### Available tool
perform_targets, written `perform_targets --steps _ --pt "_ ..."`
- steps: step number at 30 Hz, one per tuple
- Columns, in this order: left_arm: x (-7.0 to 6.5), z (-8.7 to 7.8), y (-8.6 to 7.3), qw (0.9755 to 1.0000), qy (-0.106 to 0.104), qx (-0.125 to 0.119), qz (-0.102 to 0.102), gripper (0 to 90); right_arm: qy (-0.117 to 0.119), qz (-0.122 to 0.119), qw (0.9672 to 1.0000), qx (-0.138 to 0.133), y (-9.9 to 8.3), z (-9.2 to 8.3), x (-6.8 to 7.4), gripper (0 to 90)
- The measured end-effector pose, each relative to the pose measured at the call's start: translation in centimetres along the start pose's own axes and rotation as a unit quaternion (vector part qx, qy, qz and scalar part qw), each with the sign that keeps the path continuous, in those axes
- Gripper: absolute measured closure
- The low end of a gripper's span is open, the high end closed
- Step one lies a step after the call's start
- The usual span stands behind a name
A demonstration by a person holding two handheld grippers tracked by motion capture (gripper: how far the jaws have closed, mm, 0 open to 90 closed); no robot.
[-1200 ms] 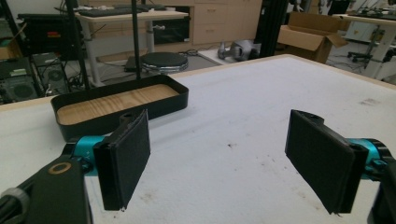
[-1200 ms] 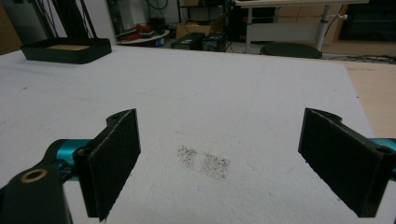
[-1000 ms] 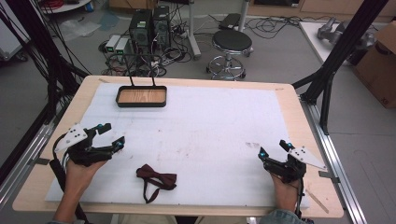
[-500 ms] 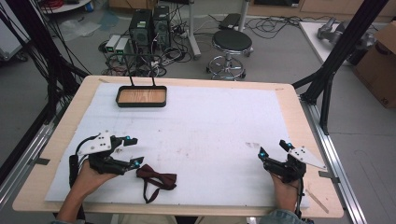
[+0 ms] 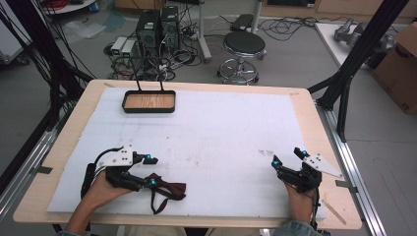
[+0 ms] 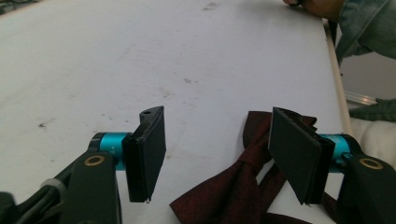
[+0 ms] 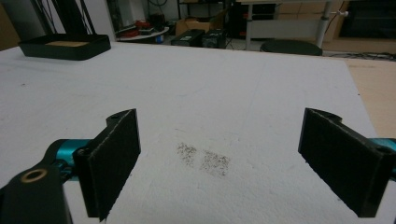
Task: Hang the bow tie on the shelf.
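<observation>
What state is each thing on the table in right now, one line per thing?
Left claw: open, jaws on either side of the bow tie's knot, not closed on it.
Right claw: open, nothing between its jaws.
Bow tie: lying flat on the white mat, strap loose.
Black tray: upright at the far left, nothing in it.

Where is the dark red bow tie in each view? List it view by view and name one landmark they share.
High view: the bow tie lies near the front edge of the white mat, left of centre, at the left gripper's fingers.
Left gripper view: bottom centre-right, reaching between the open fingers.
Right gripper view: not in this picture.
Shared landmark: the white mat.
</observation>
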State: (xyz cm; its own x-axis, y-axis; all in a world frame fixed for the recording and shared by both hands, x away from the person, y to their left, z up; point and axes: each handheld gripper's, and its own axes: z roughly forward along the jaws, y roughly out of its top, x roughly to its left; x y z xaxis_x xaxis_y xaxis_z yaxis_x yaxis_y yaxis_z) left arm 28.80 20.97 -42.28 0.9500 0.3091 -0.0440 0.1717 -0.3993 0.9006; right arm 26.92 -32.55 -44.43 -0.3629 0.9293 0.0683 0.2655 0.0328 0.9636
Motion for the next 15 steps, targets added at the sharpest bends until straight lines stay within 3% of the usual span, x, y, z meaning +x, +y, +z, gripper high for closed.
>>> perform_targets --steps 3,15 --pt "-0.3 0.7 -0.1 0.9996 -0.021 0.019 0.006 39.9 0.000 -0.001 1.0000 0.001 0.0 0.0 0.0 11.9" --pt "-0.6 2.0 -0.5 0.9969 -0.037 0.068 0.014 47.2 0.000 -0.001 1.0000 0.002 0.0 0.0 0.0 11.9"
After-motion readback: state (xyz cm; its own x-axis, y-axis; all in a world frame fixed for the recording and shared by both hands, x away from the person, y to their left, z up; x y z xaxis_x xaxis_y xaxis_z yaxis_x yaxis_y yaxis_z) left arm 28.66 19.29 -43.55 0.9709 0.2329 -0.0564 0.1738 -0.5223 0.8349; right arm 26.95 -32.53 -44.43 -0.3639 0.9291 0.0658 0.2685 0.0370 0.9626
